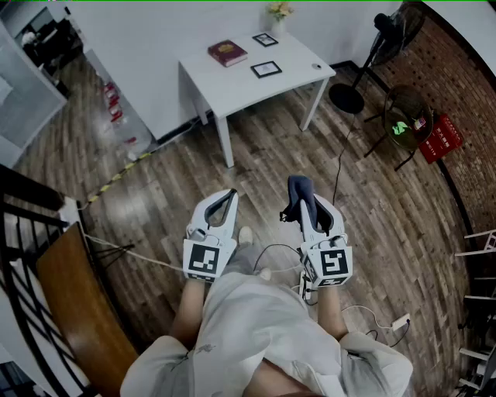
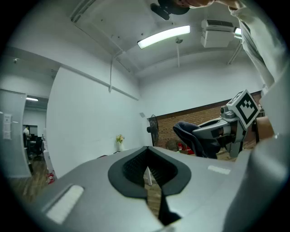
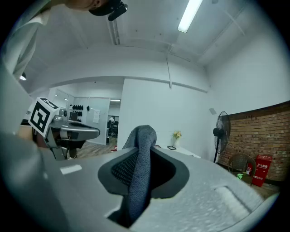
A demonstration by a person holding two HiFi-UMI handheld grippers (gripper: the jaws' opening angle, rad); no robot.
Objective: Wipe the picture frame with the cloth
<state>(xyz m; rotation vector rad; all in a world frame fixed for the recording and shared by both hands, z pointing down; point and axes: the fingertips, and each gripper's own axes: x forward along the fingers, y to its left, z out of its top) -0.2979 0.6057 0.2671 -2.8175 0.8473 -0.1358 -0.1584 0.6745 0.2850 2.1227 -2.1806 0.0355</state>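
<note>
- Right gripper (image 1: 308,209) had its jaws closed on the cloth (image 1: 300,188). A folded band of the fabric ran along the jaw line and stood up past the tips.
- Left gripper (image 1: 223,203) had its jaws drawn together to a thin slit, with nothing between them.
- Both grippers were held side by side at waist height, tips pointing forward toward the table (image 1: 232,97).
- The cloth was dark grey-blue with a fine woven texture. Its long axis followed the right gripper's length, and the free end curled over at the front.
- The picture frame (image 1: 266,69) appeared to lie flat near the middle of the white table, well apart from both grippers. At this range its tilt could not be confirmed.
- The frame was a small dark-bordered rectangle with a pale centre. Its long axis ran roughly parallel to the table's long edge, left to right in the head view.
- A second frame (image 1: 265,39) of similar look lay farther back, near the vase (image 1: 279,12) of yellow flowers at the far edge.
- A red-brown book (image 1: 227,53) lay to the left of both frames.
- Bare wooden floor (image 1: 155,201) lay between the person and the table's near edge.
- A fan (image 1: 387,39) on a stand, with a trailing cable (image 1: 341,163), stood at the table's right end. A dark railing (image 1: 31,256) bounded the left side.
</note>
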